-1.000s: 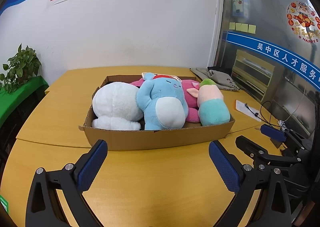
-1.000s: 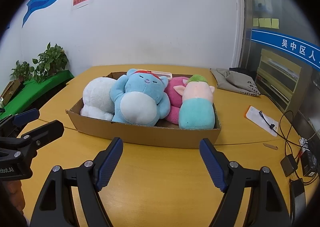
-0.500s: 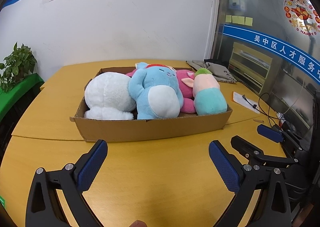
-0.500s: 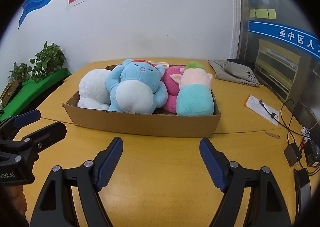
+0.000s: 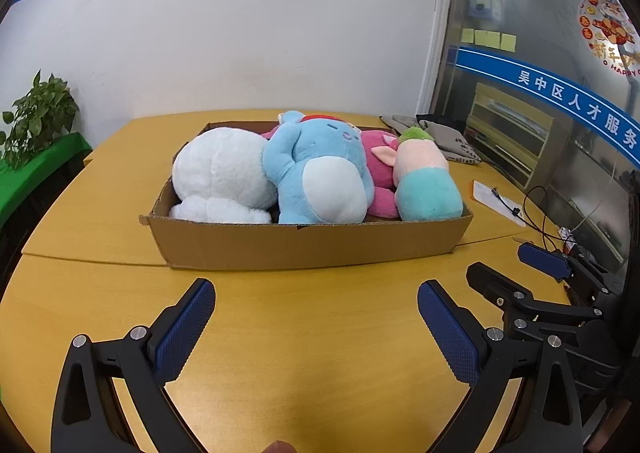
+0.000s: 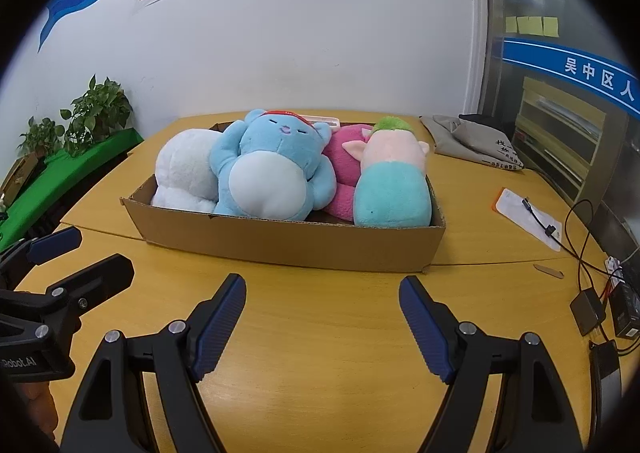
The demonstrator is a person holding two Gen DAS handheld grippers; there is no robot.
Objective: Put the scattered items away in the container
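A shallow cardboard box (image 5: 304, 245) (image 6: 288, 243) stands on the yellow table. Inside it lie a white plush (image 5: 218, 173) (image 6: 182, 169), a blue plush with a white belly (image 5: 320, 173) (image 6: 264, 173), a pink plush (image 5: 380, 173) (image 6: 348, 169) and a teal-and-pink plush with a green top (image 5: 426, 185) (image 6: 392, 185). My left gripper (image 5: 316, 293) hangs open over bare table, just short of the box's near wall. My right gripper (image 6: 322, 289) is open too, also in front of the box, with nothing between its fingers. Each gripper shows at the edge of the other's view.
A grey cloth bag (image 6: 476, 141) lies at the back right of the table. A white card with a cable (image 6: 528, 217), small black boxes and wires (image 6: 588, 307) sit at the right edge. Potted plants on a green surface (image 6: 96, 113) stand to the left.
The box and plushes sit slightly closer and higher in both views than a second ago. Both grippers stay open and nothing was picked up or let go.
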